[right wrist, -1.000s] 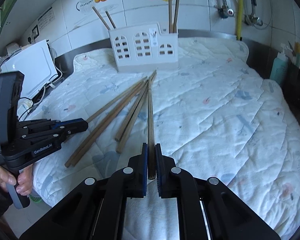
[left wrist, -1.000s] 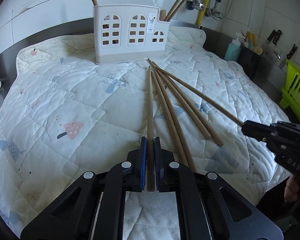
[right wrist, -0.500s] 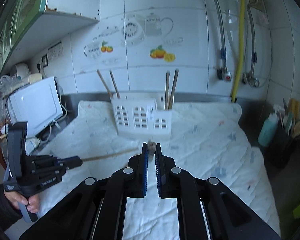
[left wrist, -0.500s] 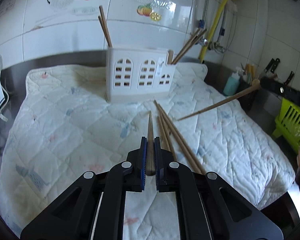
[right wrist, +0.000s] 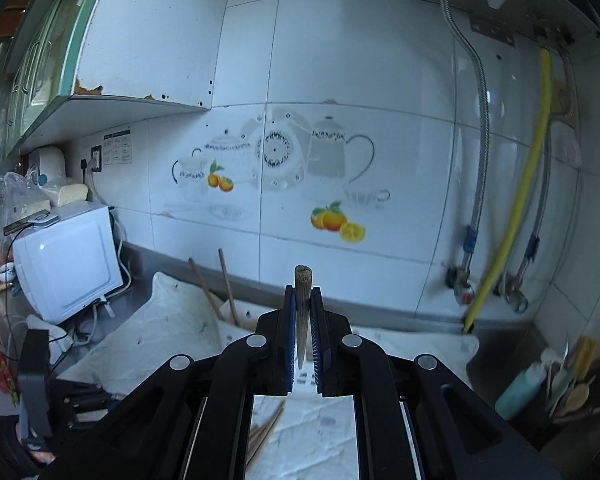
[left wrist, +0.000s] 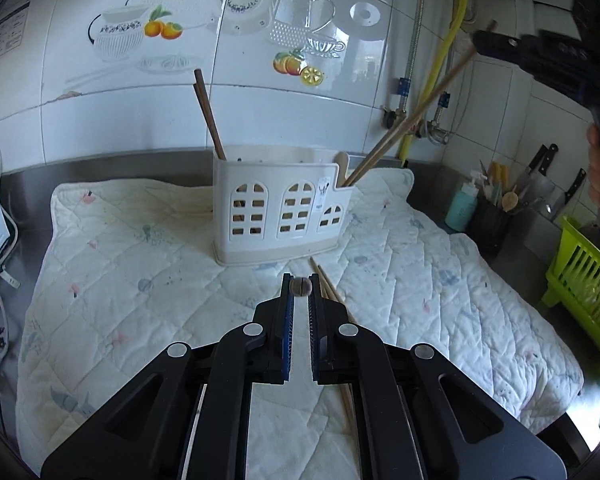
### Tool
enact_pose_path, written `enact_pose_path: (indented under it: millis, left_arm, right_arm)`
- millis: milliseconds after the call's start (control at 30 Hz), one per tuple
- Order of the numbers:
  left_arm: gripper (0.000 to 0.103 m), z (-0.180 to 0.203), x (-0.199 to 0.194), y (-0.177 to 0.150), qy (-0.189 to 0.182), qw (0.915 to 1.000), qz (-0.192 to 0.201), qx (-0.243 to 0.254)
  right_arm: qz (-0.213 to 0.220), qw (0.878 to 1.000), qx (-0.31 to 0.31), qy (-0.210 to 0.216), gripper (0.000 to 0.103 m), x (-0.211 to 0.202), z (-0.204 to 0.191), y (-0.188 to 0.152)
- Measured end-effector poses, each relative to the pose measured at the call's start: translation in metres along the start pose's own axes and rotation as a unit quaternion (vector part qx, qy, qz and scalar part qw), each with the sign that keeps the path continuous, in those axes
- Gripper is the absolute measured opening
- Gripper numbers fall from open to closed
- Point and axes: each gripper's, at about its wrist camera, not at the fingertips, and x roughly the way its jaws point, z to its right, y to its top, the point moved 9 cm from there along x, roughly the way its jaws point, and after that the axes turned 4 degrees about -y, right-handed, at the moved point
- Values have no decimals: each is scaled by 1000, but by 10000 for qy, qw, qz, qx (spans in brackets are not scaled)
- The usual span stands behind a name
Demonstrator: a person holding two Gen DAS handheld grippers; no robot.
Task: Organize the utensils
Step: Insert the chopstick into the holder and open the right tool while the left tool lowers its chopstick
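A white utensil holder (left wrist: 280,208) with arched cut-outs stands on the quilted mat (left wrist: 140,264). Two dark chopsticks (left wrist: 206,108) lean in its left compartment and light ones in its right. My left gripper (left wrist: 300,287) is shut on a wooden chopstick (left wrist: 300,286), seen end-on and pointing at the holder. My right gripper (right wrist: 302,292) is shut on another chopstick (right wrist: 302,300), raised steeply; in the left wrist view that chopstick (left wrist: 412,116) slants from the right gripper (left wrist: 484,44) down into the holder's right compartment. Loose chopsticks (left wrist: 328,284) lie on the mat.
A white appliance (right wrist: 68,256) with cables stands at the left. At the right are a teal bottle (left wrist: 462,208), a dark utensil pot (left wrist: 492,220), knives (left wrist: 540,168) on the wall and a green rack (left wrist: 584,284). Pipes (right wrist: 516,208) run down the tiled wall.
Both grippers lifted their chopsticks off the mat. The right one rose high and tilted its chopstick steeply into the holder's right compartment. The left one now points its chopstick at the holder.
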Motion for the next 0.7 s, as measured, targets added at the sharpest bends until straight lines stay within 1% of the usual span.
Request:
enact_pose_path:
  millis: [100,200,400,533,700]
  left_arm:
    - [5,0,2,10,-24,10000,29,61]
    - [5,1,3,20,-53,9999,58,102]
    - [5,2,4,41,-90,9997,152,169]
    - [5,4,4,59,-93,9993,257,239]
    - [5,10,0,84,-96,9983,443,371]
  right_arm:
    - [-15,10000,-57,-52,7,18,0,12]
    - [-143,9998,-58,-106,7,39,3,13]
    - [-586,9981,-28,-209,7,82,10,-4]
    - [-799,9966,149,-147,7,104,15,-14]
    - [-749,9968,174,-206,10,112,20,-20]
